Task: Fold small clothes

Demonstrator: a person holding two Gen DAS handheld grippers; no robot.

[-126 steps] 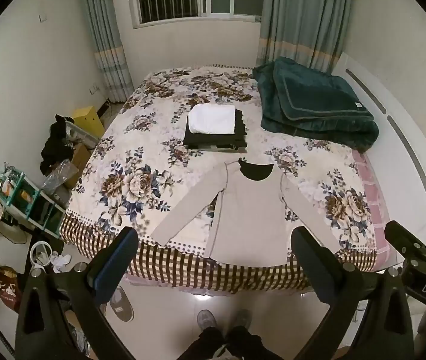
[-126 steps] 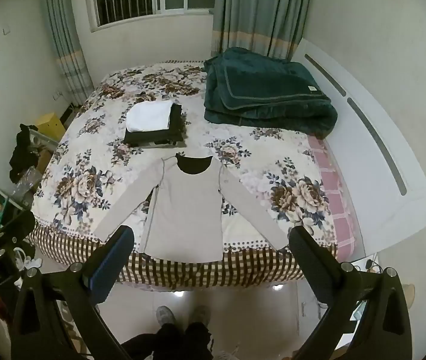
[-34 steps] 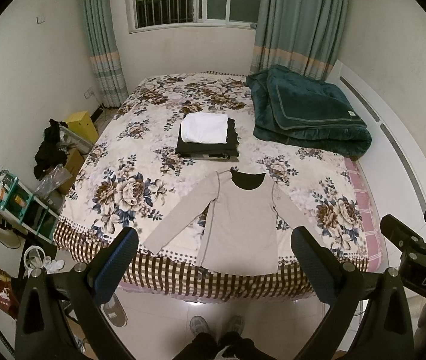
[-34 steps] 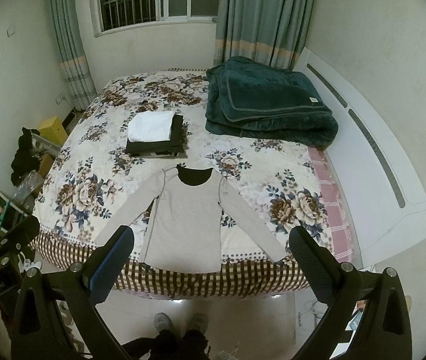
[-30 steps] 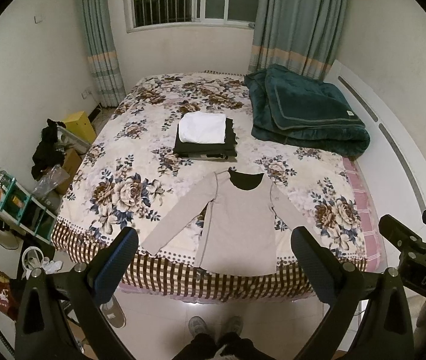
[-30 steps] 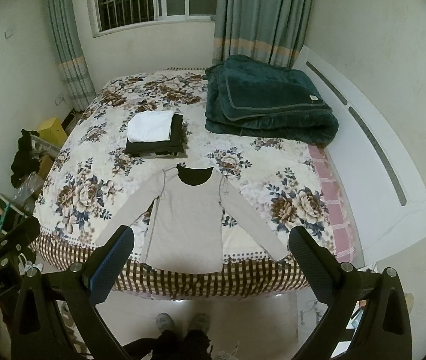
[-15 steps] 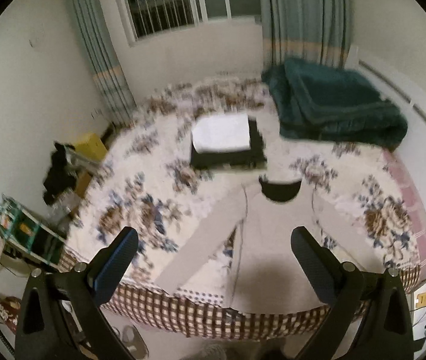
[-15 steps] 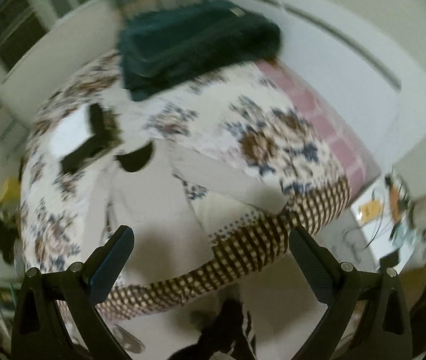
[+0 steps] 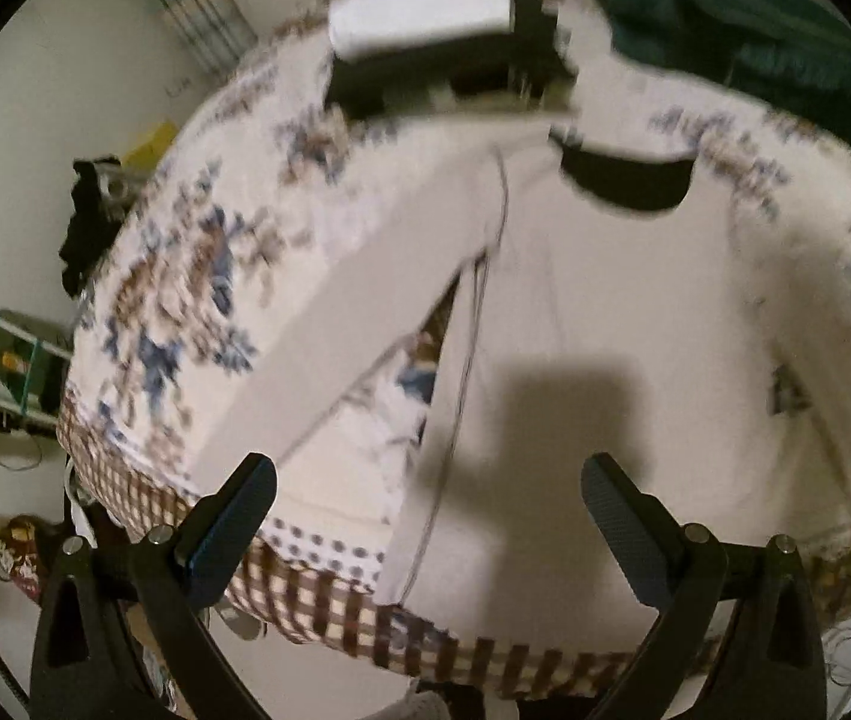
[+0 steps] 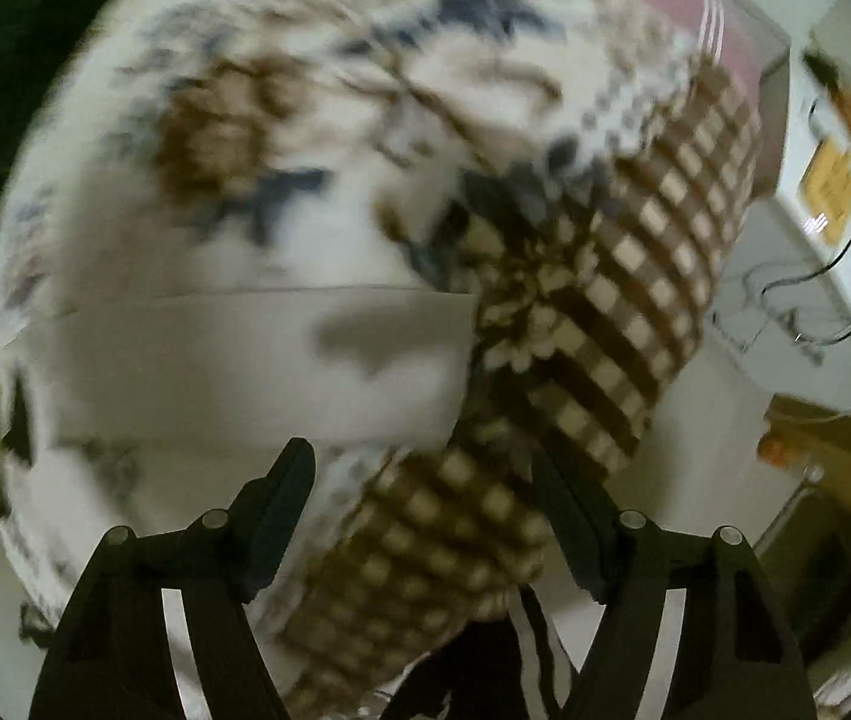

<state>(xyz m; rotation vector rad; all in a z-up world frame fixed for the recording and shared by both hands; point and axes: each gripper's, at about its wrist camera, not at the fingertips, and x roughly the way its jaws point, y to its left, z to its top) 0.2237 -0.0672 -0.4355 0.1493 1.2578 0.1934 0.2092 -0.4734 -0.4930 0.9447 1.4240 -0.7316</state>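
A beige long-sleeved top (image 9: 593,312) with a dark neckline lies flat on the floral bedspread (image 9: 197,264), sleeves spread. My left gripper (image 9: 431,531) is open and empty, hovering just above the top's lower hem near the bed's front edge. In the right wrist view the top's right sleeve (image 10: 257,354) lies across the frame, ending near the bed corner. My right gripper (image 10: 425,516) is open and empty, just short of the sleeve's cuff. Both views are blurred by motion.
A folded stack of dark clothes with a white piece on top (image 9: 425,30) sits beyond the top. A green blanket (image 9: 755,30) lies at the back right. The checked bed skirt (image 10: 623,312) hangs at the corner. Shelves and clutter (image 9: 11,360) stand on the left.
Both grippers have dropped quickly from a high view of the room to just above the bed. The left came down over the hem, the right swung to the right sleeve's end.
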